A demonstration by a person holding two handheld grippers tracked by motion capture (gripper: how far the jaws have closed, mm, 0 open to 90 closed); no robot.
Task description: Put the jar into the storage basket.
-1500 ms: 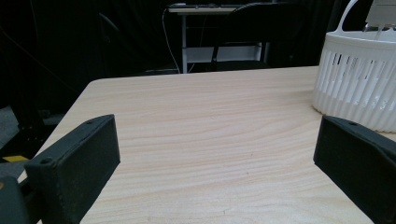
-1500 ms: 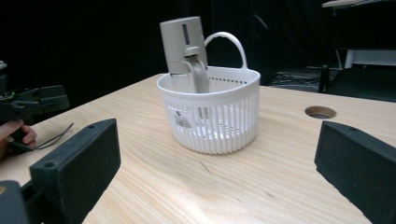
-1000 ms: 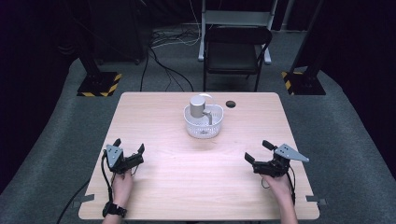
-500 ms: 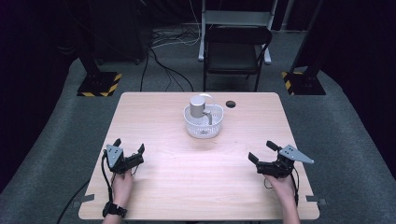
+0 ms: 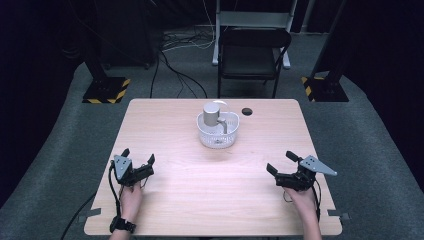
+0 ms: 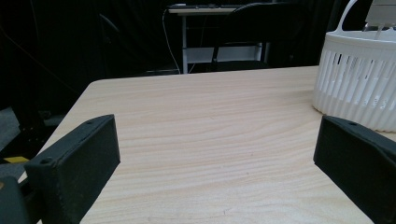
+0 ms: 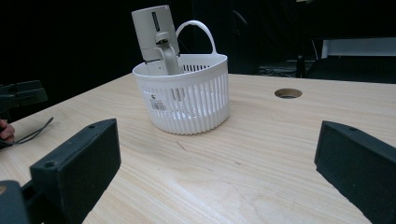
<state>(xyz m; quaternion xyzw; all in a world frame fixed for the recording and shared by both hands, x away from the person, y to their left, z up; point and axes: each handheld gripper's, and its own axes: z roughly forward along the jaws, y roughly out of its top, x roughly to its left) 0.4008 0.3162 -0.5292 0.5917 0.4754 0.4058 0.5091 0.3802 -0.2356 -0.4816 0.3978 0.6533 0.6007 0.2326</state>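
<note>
While both hands rest low at the table's (image 5: 210, 195) near edge, left gripper (image 5: 138, 166) sits near-left, right gripper (image 5: 281, 164) near-right, jaws spread wide and empty on each. White basket (image 5: 218, 134) stands centre-far, well apart from both, holding a tilted grey device (image 5: 213, 114), possibly a stapler. Wood top has a cable hole (image 5: 246, 111); black chair (image 5: 252, 54) beyond, dark room.
</note>
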